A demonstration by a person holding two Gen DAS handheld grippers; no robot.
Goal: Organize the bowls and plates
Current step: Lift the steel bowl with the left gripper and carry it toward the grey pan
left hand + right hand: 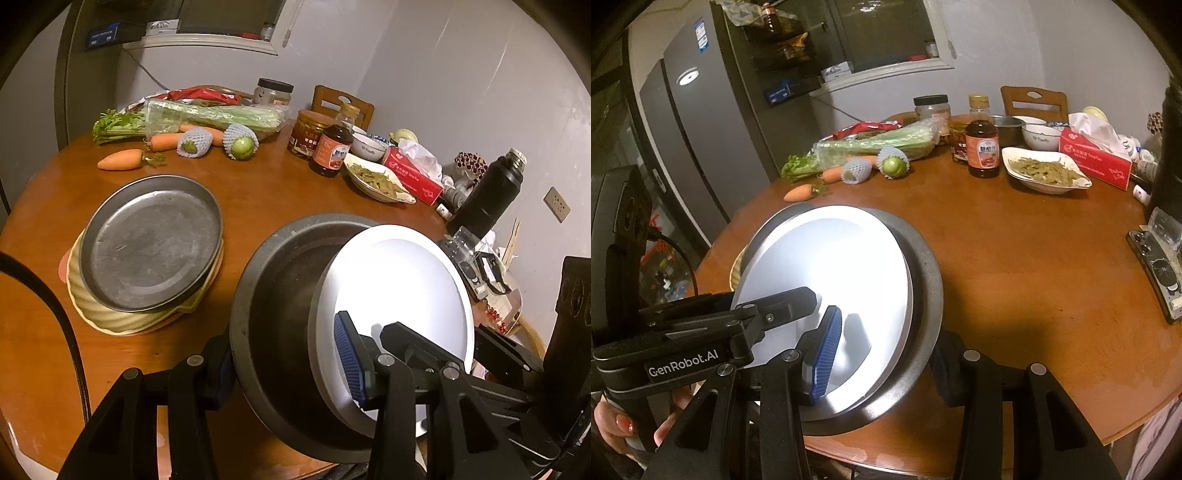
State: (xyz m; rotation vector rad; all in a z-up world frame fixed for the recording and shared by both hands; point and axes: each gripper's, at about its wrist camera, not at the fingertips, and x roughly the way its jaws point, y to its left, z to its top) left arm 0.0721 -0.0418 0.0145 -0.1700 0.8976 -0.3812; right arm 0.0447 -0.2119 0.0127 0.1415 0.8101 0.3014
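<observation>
My left gripper (284,363) is shut on the near rim of a dark grey metal dish (280,295) and a white plate (402,284) tilted inside it, held above the round wooden table (258,192). My right gripper (882,354) clamps the same white plate (831,266) and grey dish (927,295) from the other side. On the table's left a flat steel plate (151,243) lies on a cream ribbed bowl (110,310).
At the back lie carrots (120,159), celery (207,116), netted fruit (240,142), jars and a sauce bottle (332,147). A white dish of greens (376,179), a red tissue box (413,173), bowls and a black flask (487,192) stand right. A fridge (701,147) stands left.
</observation>
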